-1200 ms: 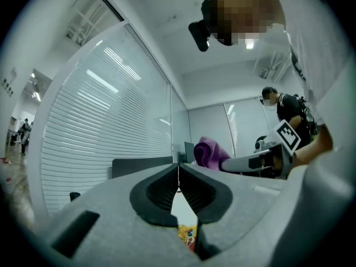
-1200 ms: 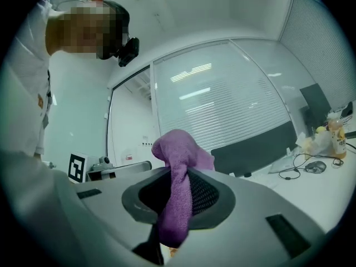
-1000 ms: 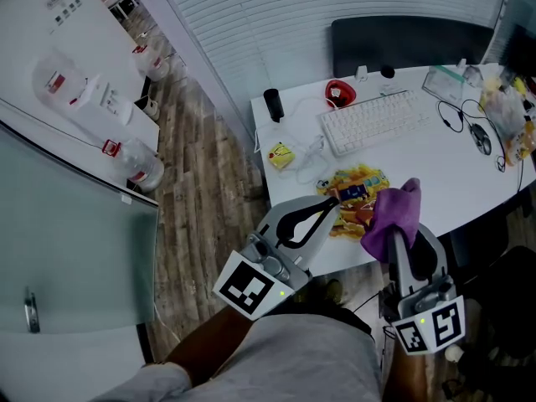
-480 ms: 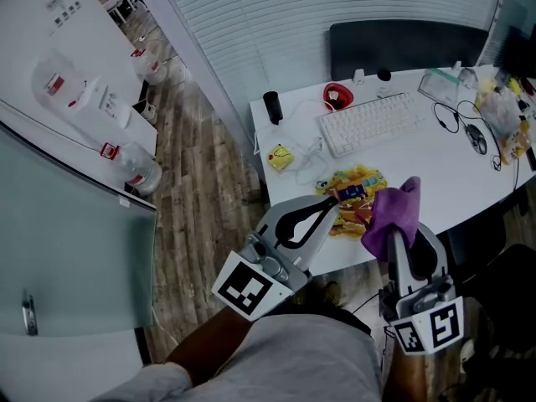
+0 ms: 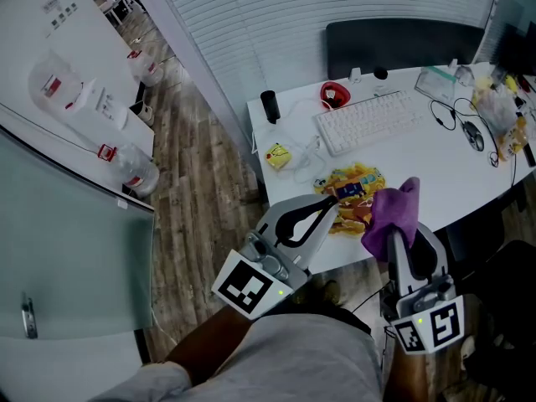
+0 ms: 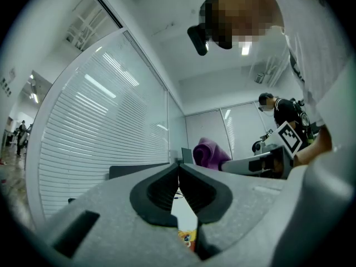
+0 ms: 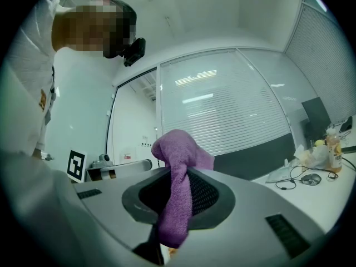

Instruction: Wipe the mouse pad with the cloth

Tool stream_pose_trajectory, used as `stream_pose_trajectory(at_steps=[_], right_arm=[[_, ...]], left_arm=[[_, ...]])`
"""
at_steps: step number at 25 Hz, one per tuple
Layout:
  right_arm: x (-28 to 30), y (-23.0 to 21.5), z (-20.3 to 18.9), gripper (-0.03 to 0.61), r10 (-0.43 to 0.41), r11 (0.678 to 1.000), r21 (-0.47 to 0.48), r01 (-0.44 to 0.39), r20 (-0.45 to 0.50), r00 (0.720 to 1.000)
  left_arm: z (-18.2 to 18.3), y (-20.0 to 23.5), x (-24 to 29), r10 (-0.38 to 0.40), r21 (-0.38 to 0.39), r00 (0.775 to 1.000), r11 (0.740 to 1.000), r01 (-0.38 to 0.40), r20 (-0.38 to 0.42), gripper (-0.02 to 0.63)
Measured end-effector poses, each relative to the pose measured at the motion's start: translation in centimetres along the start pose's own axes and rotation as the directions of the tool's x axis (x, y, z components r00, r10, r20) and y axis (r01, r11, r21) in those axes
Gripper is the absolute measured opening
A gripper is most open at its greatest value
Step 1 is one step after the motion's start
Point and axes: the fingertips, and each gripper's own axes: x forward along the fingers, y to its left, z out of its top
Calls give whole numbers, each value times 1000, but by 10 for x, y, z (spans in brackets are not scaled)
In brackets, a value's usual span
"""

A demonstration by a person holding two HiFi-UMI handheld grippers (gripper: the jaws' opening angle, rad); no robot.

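Purple cloth, white desk, a bright print at the near edge.
The cloth (image 5: 392, 214) is plain purple. The mouse pad (image 5: 350, 189) at the near edge of the white desk (image 5: 435, 170) carries a busy yellow, orange and red print. The keyboard (image 5: 368, 122) is white. The left gripper (image 5: 327, 208) and right gripper (image 5: 394, 233) are grey, lined black, and their marker cubes (image 5: 249, 290) show black-and-white squares. The floor (image 5: 201, 182) is brown wood-grain.

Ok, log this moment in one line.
left gripper: shut, empty | right gripper: shut on purple cloth, raised off desk | mouse pad: untouched
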Motion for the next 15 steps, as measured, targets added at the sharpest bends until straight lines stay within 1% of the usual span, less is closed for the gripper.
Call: stream_pose_trajectory(at_steps=[15], right_arm=[[4,3,-1,64,5,1000,-5,-5,-8,1000]], left_arm=[[0,3,-1,-8,2,1000,1000,8,-3,15]])
